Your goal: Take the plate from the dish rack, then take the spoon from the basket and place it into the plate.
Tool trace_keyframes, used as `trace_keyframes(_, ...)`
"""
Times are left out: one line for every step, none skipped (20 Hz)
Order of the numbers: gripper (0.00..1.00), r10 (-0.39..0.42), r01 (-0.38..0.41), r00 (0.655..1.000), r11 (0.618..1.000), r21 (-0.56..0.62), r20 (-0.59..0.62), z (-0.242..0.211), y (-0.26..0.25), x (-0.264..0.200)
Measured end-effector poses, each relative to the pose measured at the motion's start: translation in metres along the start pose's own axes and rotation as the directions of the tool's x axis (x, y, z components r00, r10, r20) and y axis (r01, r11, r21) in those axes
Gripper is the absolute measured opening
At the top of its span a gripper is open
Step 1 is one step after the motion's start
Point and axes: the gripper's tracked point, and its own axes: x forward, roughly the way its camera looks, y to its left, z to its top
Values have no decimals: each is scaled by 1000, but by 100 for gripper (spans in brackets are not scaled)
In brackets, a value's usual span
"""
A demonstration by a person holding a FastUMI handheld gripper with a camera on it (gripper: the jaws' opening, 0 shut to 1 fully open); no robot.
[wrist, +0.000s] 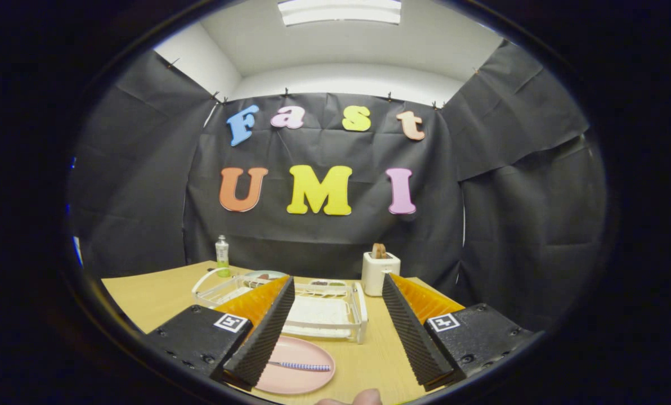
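Observation:
A pink plate (299, 365) lies flat on the wooden table (150, 292), just in front of the white dish rack (324, 315). A spoon with a striped handle (302, 367) rests across the plate. My gripper (338, 284) is open and raised above the table, its fingers spread wide with nothing between them. The left finger overlaps the plate's near left rim in view. The dish rack stands beyond the plate, between and beyond the fingers; a pale green plate (262, 275) peeks out at the rack's far left.
A white toaster (378, 271) with bread in its slot stands behind the rack's right end. A small bottle (222, 254) stands at the table's far left. A person's fingertip (361, 398) shows at the near table edge. Black cloth walls close in the table.

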Motion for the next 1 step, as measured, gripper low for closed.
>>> trace_keyframes(100,-1,1,1000,1000,1,4,0,0,0)
